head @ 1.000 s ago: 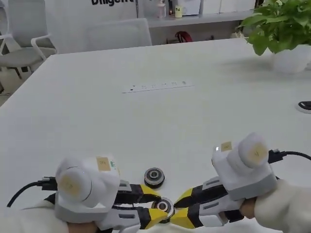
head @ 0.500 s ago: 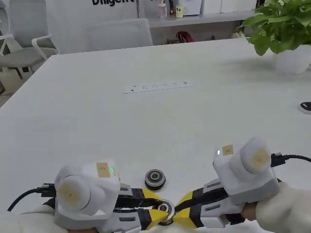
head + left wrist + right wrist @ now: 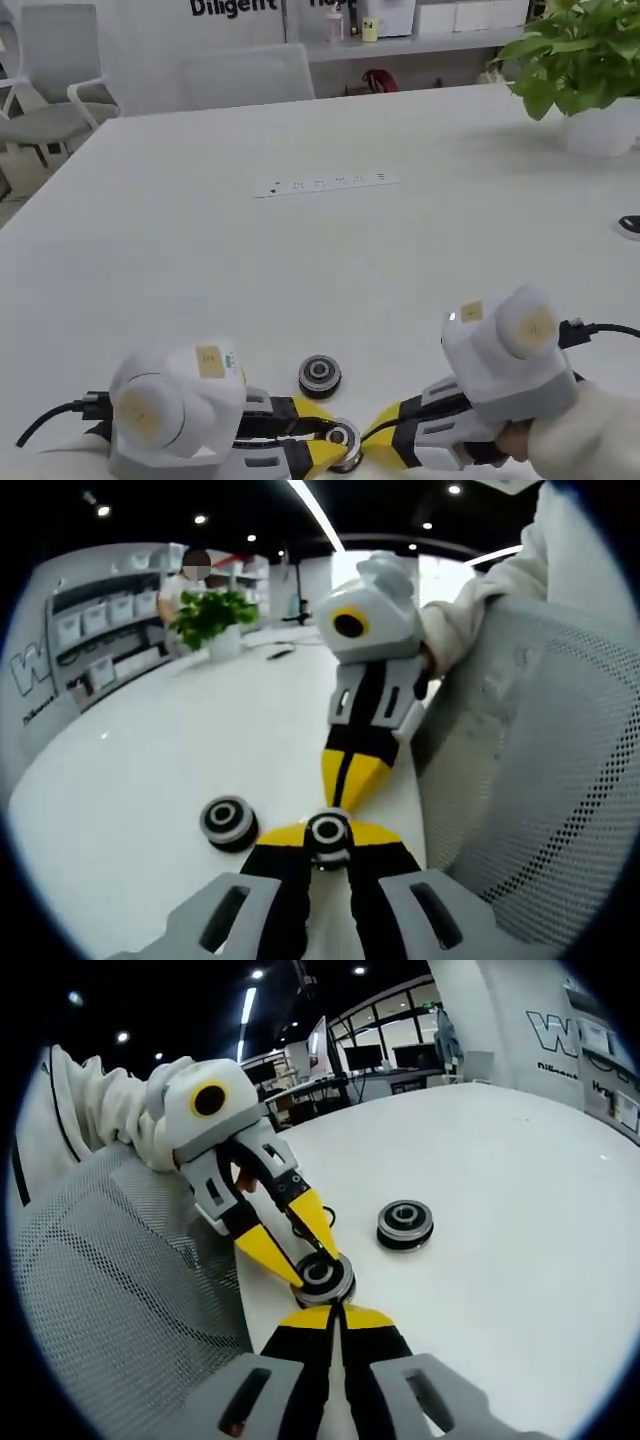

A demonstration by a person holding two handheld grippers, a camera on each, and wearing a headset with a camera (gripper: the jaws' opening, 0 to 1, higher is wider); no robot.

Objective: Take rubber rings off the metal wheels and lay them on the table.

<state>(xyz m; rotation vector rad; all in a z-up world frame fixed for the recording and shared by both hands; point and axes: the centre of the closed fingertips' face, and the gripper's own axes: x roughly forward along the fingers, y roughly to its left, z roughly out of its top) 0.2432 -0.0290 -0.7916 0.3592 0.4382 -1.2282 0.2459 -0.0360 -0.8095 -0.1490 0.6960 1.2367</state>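
White counter (image 3: 330,250), near edge: left hand-held gripper (image 3: 328,830) clamped one metal wheel (image 3: 323,1278), apparently to steady it; right hand-held gripper (image 3: 338,1312), jaws closed, touched its rubber ring (image 3: 350,1278), likely for peeling. Second wheel (image 3: 319,375) lay just beyond.

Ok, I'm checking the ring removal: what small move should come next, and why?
Probably draw the right tool back gently, to start the peel. The left tool is clamped on the wheel, steadying it, and the right tool's shut tips touch its rim; whether they pinch any rubber is unclear.
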